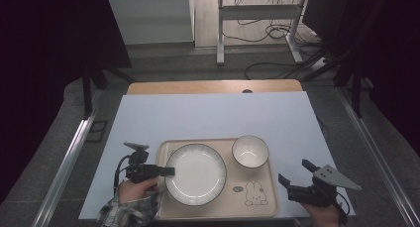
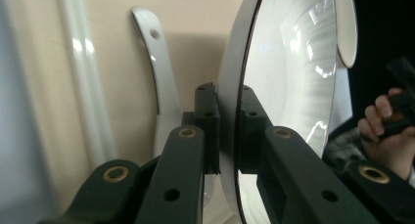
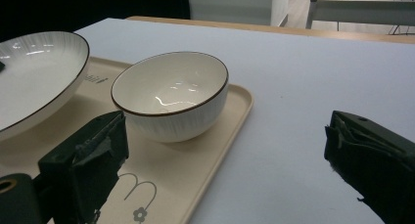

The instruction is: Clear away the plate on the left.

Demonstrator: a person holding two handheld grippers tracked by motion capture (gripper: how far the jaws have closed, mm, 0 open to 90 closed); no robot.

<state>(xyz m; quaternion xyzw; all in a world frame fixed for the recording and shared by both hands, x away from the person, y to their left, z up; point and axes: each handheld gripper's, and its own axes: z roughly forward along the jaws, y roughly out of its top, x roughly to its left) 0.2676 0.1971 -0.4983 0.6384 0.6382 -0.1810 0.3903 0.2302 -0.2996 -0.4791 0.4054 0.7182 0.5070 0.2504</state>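
High view: left gripper (image 1: 168, 171) clamps plate (image 1: 195, 174); right gripper (image 1: 295, 173) agape; tray (image 1: 267, 207) writing unreadable

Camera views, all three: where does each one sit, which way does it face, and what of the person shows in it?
High view: above the person's side, facing forward and down on the tray; both hands enter from the bottom, holding the left gripper and right gripper.
Left gripper view: rides the left gripper, looking along jaws shut on the plate rim; the person's other hand shows far right.
Right gripper view: rides the right gripper, facing the bowl between open jaws.
Shared: all three show the plate and tray.
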